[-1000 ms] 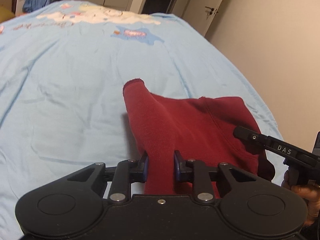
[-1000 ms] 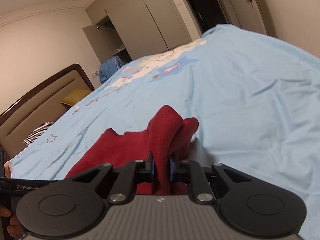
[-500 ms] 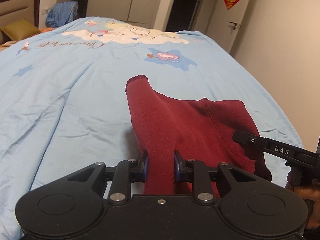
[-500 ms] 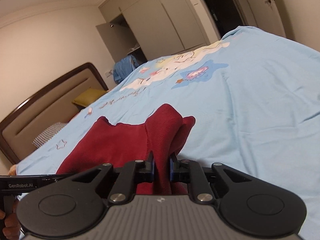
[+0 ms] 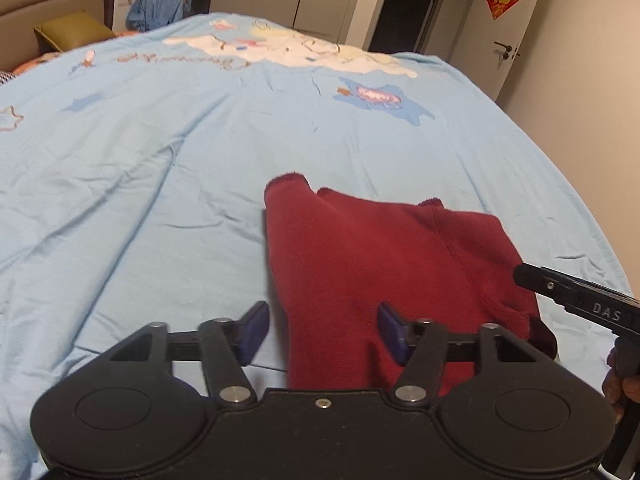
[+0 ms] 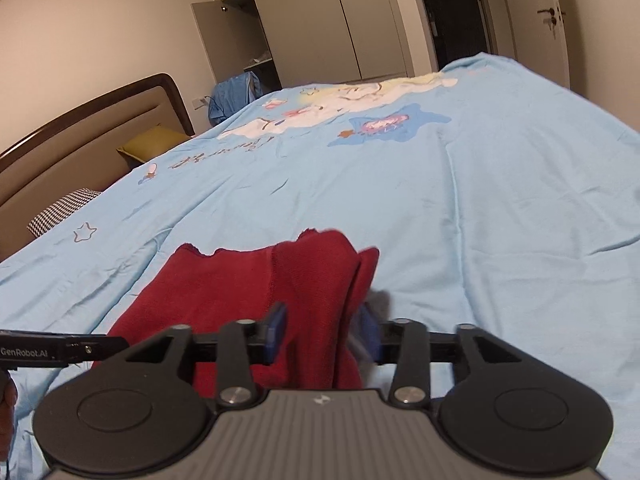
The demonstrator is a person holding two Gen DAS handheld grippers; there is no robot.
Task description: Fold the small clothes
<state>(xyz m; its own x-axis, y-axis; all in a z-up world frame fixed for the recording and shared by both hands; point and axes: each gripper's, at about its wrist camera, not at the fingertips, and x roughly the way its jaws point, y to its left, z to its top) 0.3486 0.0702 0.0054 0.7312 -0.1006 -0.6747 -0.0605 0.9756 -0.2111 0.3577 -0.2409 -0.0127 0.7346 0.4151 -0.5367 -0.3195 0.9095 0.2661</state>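
A dark red small garment lies folded on the light blue bedspread; it also shows in the right wrist view. My left gripper is open, its blue pads spread apart over the garment's near left edge. My right gripper is open over the garment's near right edge, with cloth lying between the pads. The right gripper's side shows at the right of the left wrist view. The left gripper's side shows at the left of the right wrist view.
The bedspread has a cartoon print toward the far side. A headboard, a yellow pillow and a checked pillow lie at the left. Wardrobes and a door stand behind the bed.
Both grippers have opened and let go of the red garment, which now lies lower and flatter on the bed. Both cameras have tilted, showing more of the room.
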